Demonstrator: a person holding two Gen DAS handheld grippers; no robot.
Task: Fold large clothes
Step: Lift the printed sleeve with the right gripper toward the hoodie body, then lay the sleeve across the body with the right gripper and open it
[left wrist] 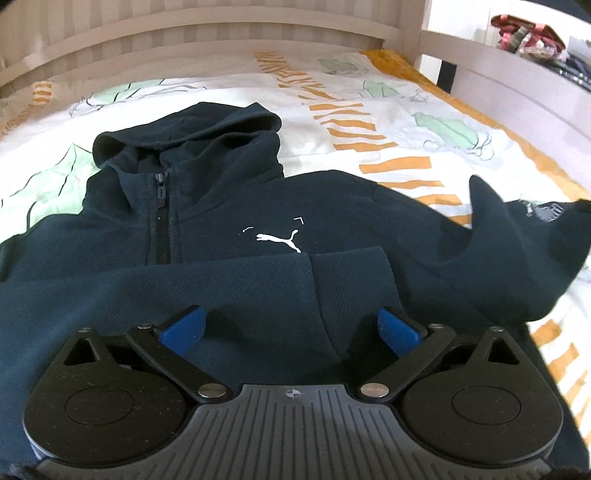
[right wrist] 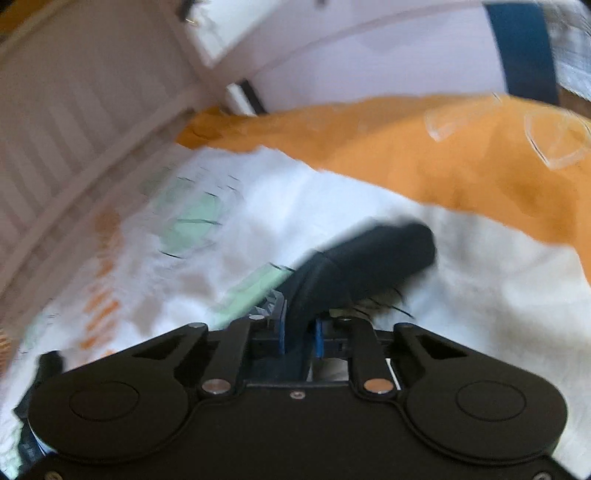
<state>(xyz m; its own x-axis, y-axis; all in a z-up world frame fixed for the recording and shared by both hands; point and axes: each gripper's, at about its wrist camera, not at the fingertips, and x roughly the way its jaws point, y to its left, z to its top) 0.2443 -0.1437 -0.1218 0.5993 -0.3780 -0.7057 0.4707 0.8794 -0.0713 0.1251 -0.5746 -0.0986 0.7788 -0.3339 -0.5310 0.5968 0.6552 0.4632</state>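
hoodie [left wrist: 332, 221] lies front-up on bed [left wrist: 369, 122] | left hand-held gripper [left wrist: 291, 325] wide apart, empty, above hem | right hand-held gripper [right wrist: 301, 334] clamps sleeve [right wrist: 369, 258] | headboard [left wrist: 221, 33] behind hood

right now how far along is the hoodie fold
Early. The hoodie lies face up on the bed, with one sleeve already across the chest. The right gripper grips the other sleeve; the left gripper is open. Folding the body remains.
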